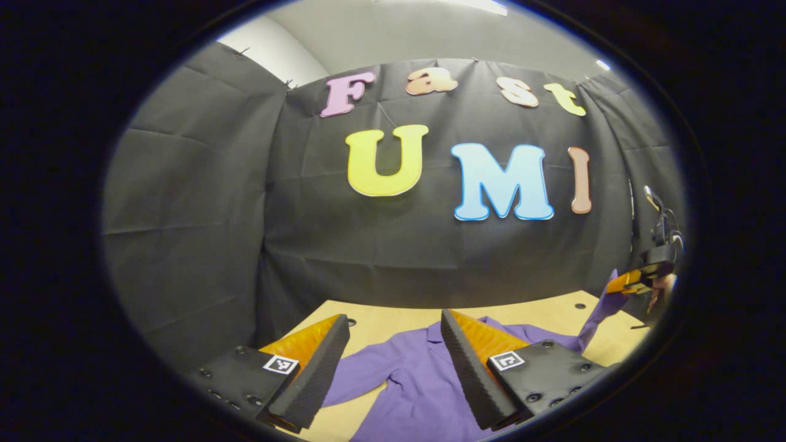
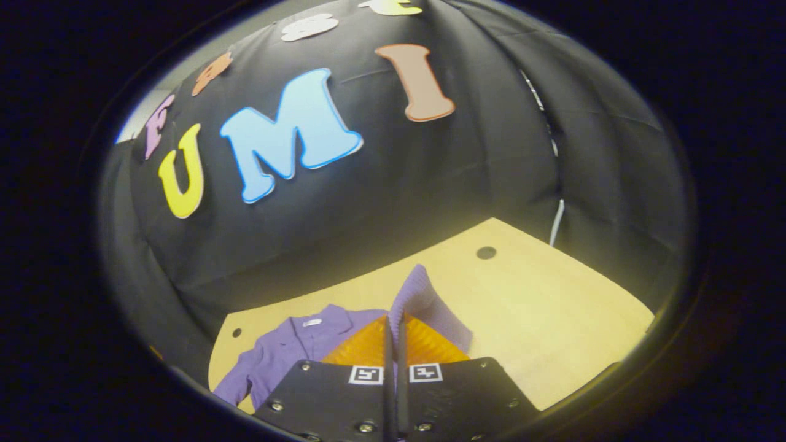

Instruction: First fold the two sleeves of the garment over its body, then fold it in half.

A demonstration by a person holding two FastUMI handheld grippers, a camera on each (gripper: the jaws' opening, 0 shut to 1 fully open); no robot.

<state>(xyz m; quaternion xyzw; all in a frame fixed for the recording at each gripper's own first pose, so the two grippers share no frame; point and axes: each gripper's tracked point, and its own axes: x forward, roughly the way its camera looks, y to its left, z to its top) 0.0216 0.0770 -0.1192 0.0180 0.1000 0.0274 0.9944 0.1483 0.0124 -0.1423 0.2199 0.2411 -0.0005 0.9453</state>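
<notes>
Your right gripper (image 2: 393, 328) is clamped on a sleeve (image 2: 424, 301), lifted off the table (image 2: 552, 319); left gripper (image 1: 393, 344) gapes over the shirt (image 1: 417, 380), w/ nothing held.

This is a purpose-built recording booth, not a lived-in room: black cloth (image 1: 184, 202) hangs pinned and creased as walls on all sides, with a plain pale ceiling (image 1: 430, 31) above it. A bare light-wood table (image 2: 552, 307) (its top drilled with small round holes (image 2: 486, 252)) stands against the cloth, and a cable (image 2: 556, 227) runs down one corner seam.
</notes>
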